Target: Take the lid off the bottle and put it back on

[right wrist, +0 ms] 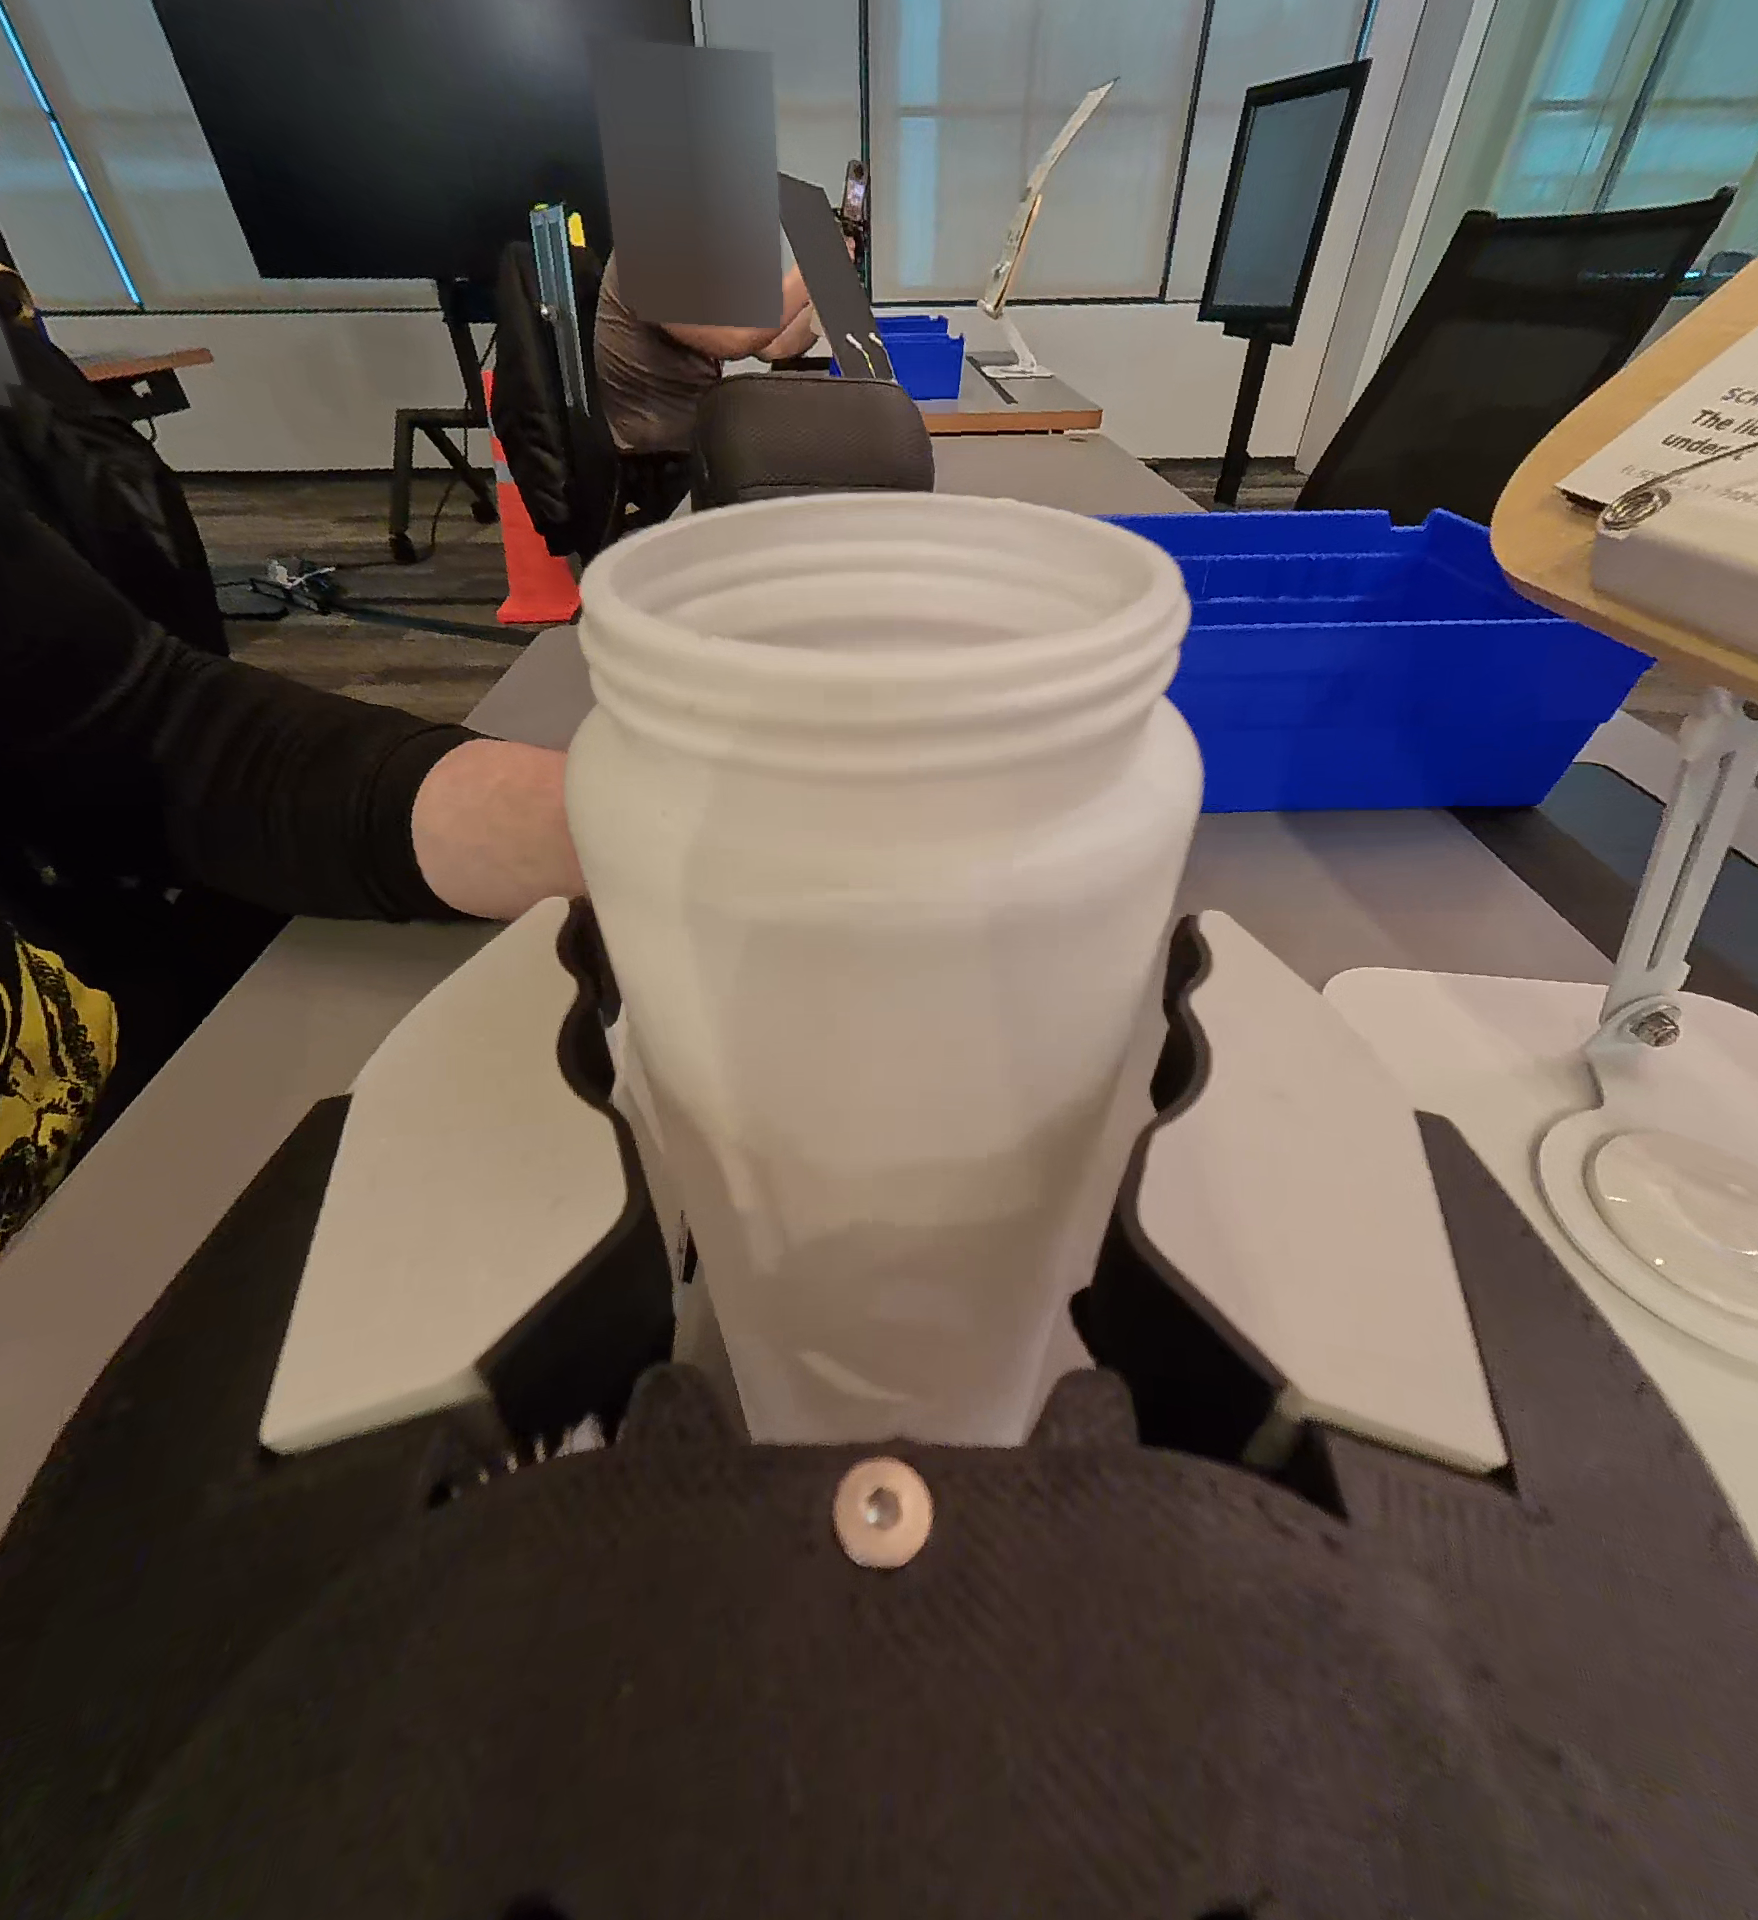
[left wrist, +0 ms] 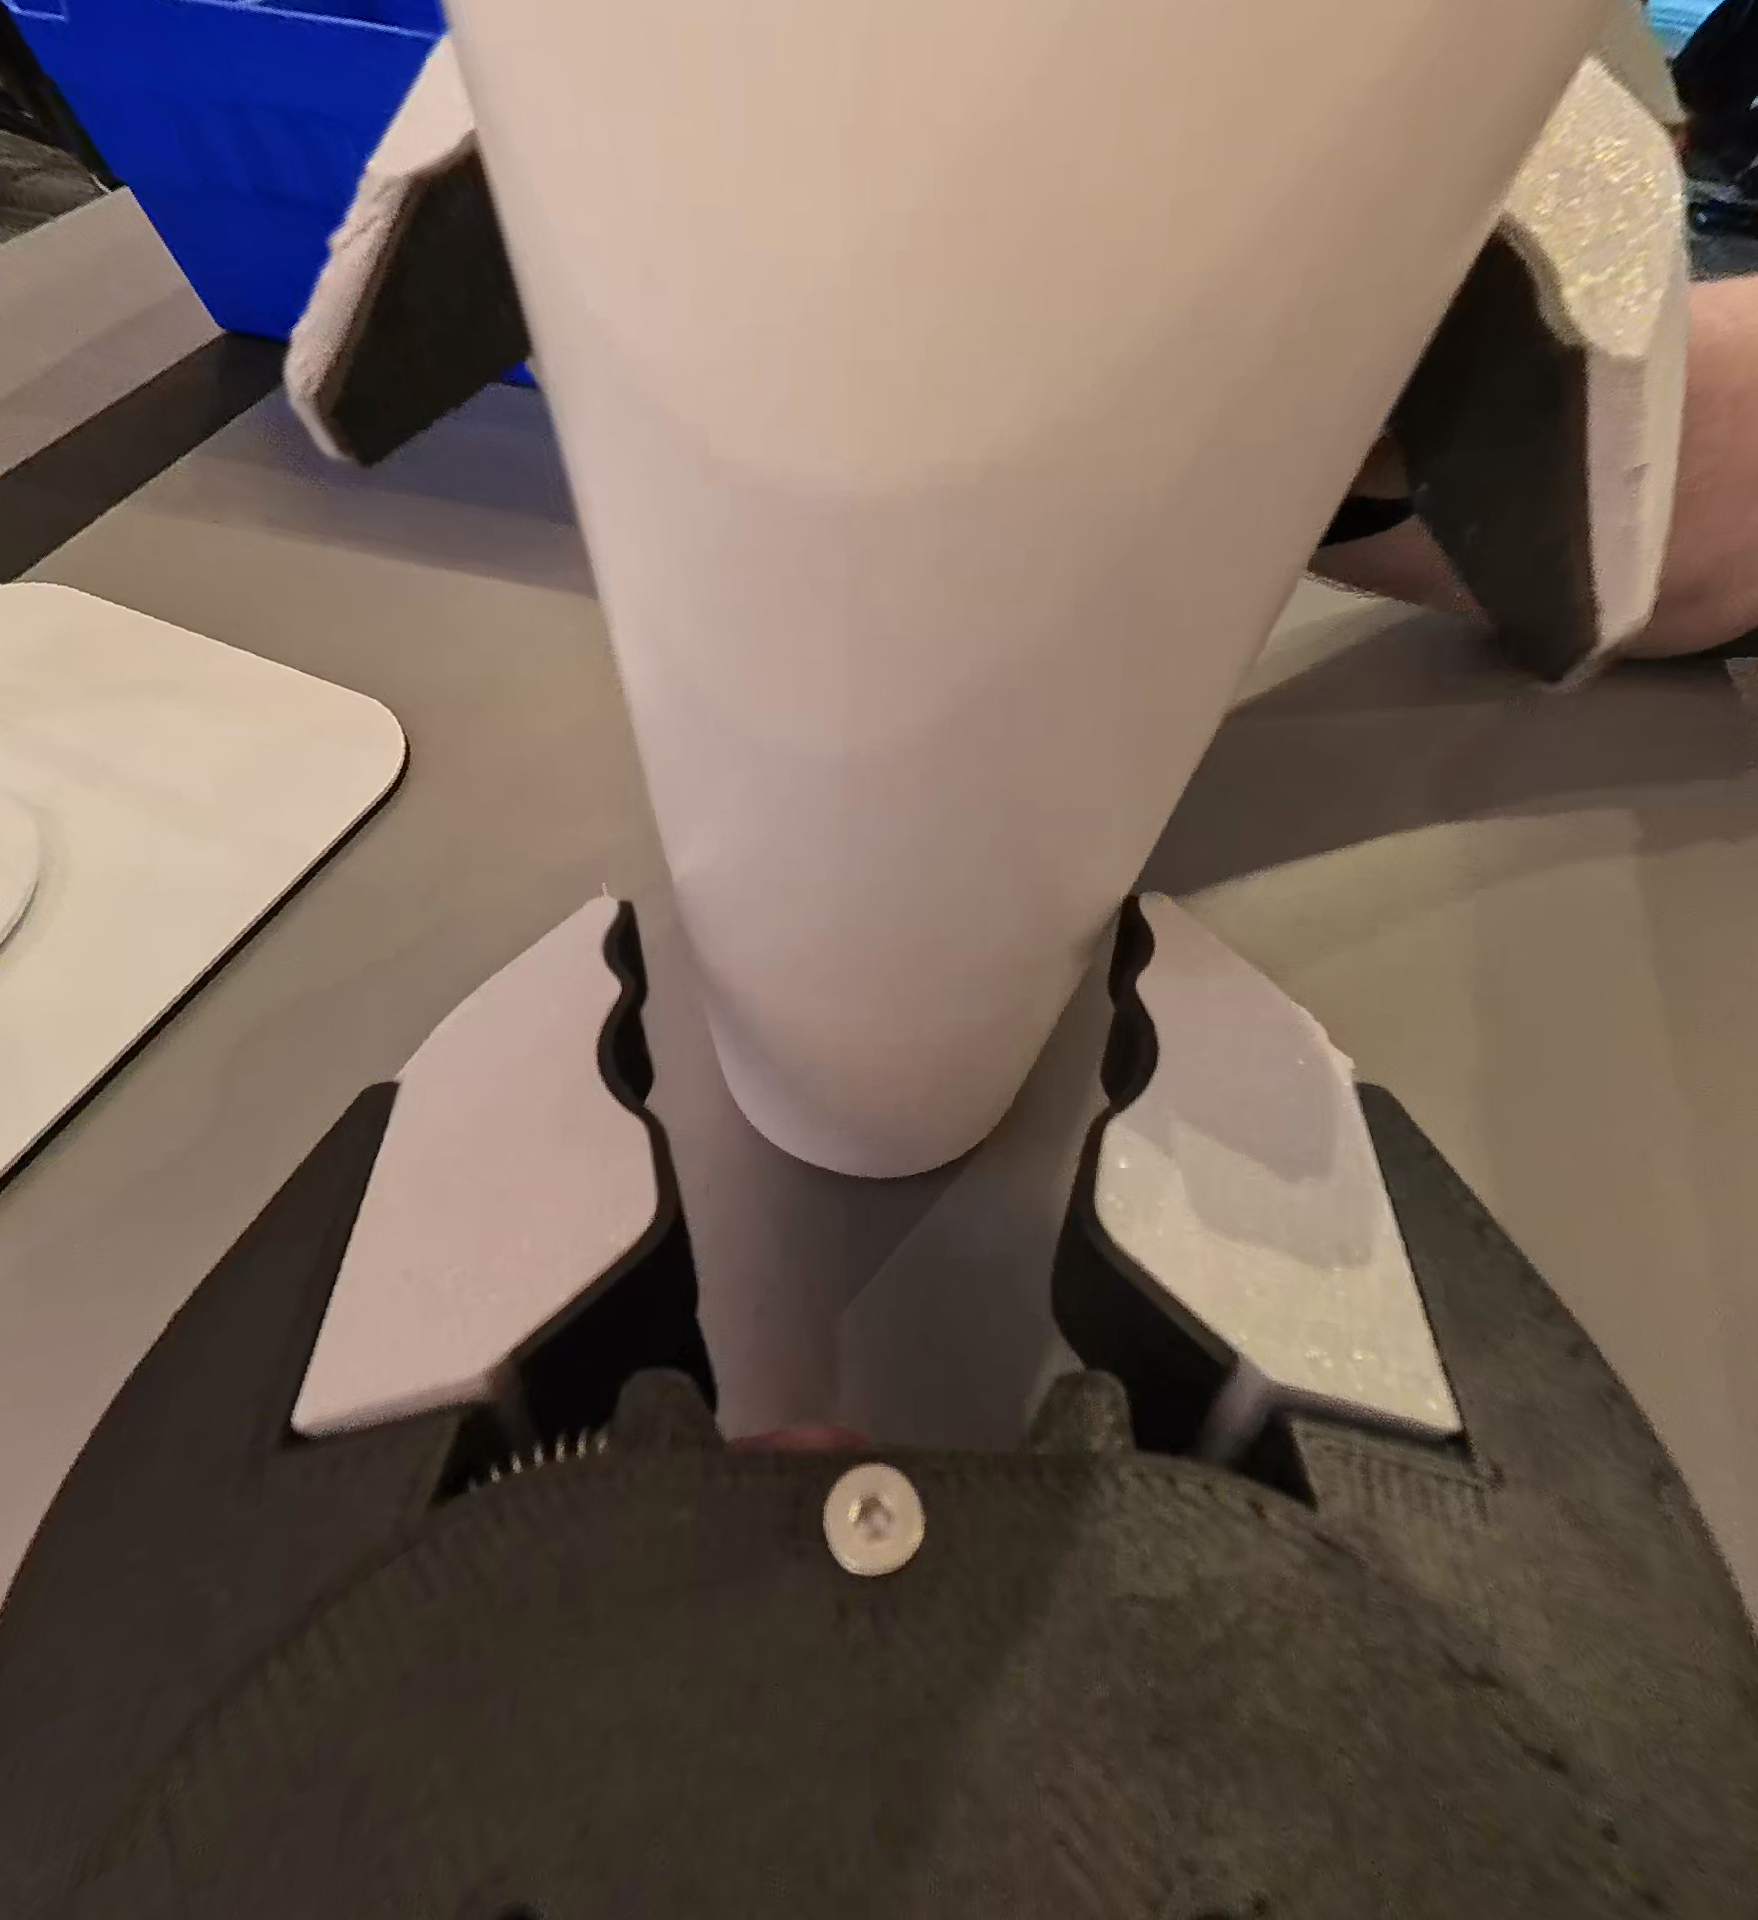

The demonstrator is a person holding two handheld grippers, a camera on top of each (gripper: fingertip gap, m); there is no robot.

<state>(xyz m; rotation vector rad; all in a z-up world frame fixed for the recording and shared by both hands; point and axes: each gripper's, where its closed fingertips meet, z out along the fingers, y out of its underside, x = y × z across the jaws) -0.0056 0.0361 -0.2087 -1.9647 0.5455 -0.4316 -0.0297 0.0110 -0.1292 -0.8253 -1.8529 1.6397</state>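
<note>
A white plastic bottle (right wrist: 885, 997) stands open, its threaded mouth (right wrist: 880, 613) bare; no lid shows in either view. My right gripper (right wrist: 880, 987) is shut on the bottle's body, with both pads against its sides. In the left wrist view the bottle (left wrist: 906, 623) fills the middle, its rounded bottom end (left wrist: 859, 1112) low between my left gripper's fingers. My left gripper (left wrist: 880, 914) is partly open and holds nothing, its tips close beside the bottle. The right gripper's fingers (left wrist: 1540, 447) flank the bottle farther off.
A blue bin (right wrist: 1374, 675) sits on the grey table behind the bottle, also in the left wrist view (left wrist: 231, 156). A white stand base (right wrist: 1457, 1049) carries a clipboard (right wrist: 1685, 436) at the right. A black-sleeved arm (right wrist: 179, 748) lies at the left.
</note>
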